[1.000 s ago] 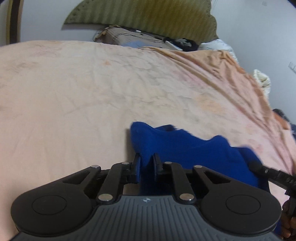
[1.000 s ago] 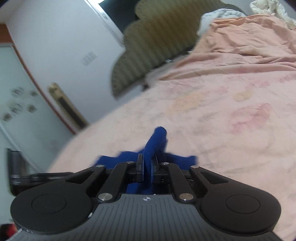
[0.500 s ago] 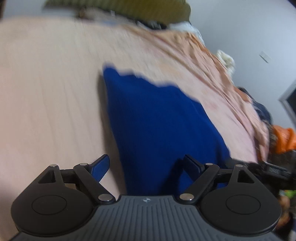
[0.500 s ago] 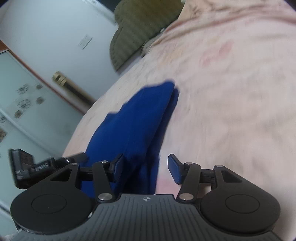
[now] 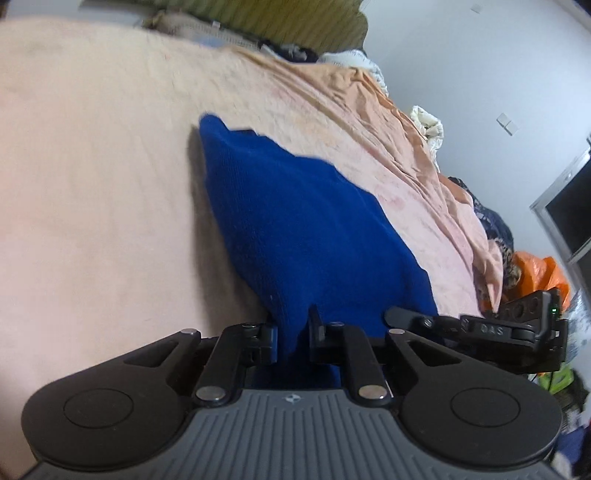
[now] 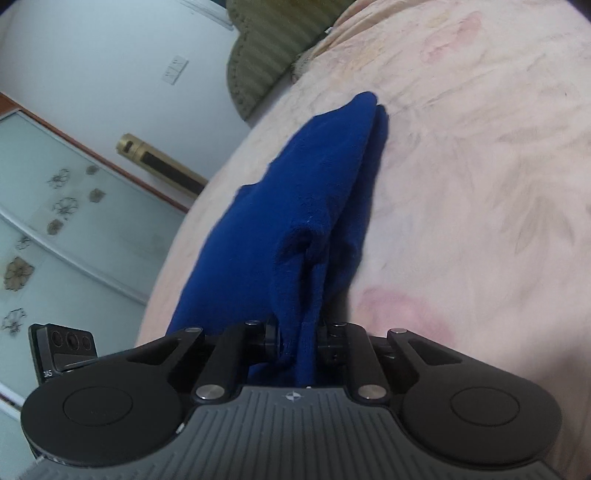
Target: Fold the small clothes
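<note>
A blue knitted garment [image 5: 295, 221] lies folded on the pink bed sheet [image 5: 92, 184], stretching away from me. My left gripper [image 5: 293, 332] is closing on its near left corner, and the cloth is pinched between the pads. In the right wrist view the same garment [image 6: 314, 192] shows two layers bunched at the near edge. My right gripper [image 6: 299, 339] is closing on that bunched edge, with cloth squeezed between its pads. Each gripper shows at the edge of the other's view, the right one [image 5: 480, 328] and the left one [image 6: 62, 347].
The sheet [image 6: 480, 184] spreads wide around the garment. An olive padded headboard [image 5: 295, 22] and pillows [image 5: 207, 31] stand at the far end. Crumpled bedding, dark clothes and an orange bag [image 5: 539, 273] lie off the bed's right side. Glass wardrobe doors [image 6: 55, 221] stand on the left.
Both grippers let go of the raised blue cloth, opened wide as it dropped flat, drew back to its near edge and closed on it again.
</note>
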A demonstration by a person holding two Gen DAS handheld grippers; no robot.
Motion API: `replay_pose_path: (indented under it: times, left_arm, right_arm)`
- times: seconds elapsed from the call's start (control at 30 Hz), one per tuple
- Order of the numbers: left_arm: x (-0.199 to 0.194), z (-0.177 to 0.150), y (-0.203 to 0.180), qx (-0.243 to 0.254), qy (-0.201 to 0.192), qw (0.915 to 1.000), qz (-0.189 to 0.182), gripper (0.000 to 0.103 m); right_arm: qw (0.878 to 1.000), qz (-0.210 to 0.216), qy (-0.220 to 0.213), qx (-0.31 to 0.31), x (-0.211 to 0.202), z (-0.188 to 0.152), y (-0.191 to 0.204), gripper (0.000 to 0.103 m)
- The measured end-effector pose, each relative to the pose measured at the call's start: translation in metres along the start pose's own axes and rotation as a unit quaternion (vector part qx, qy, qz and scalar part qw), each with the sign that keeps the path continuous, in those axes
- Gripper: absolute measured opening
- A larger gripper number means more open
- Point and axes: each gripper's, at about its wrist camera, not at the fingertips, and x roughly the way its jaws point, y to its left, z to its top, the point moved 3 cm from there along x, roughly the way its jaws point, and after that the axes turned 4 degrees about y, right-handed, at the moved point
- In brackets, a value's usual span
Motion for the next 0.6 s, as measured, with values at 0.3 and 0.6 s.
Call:
replay_pose_path:
  times: [0.3,0.6]
  left_arm:
    - [-0.003,0.047,0.015,0.019,-0.014,0.9997,-0.002,0.052]
    - [0.078,0.11,0.048,-0.089,-0.01,0.9958,-0.018,0.073]
  right_arm:
    - [0.999,-0.028,-0.031,-0.013,-0.019,0.013,0.003,0.081]
    - [0.998,-0.029,-0.033,-0.044,0.045,0.087,-0.001,0.072]
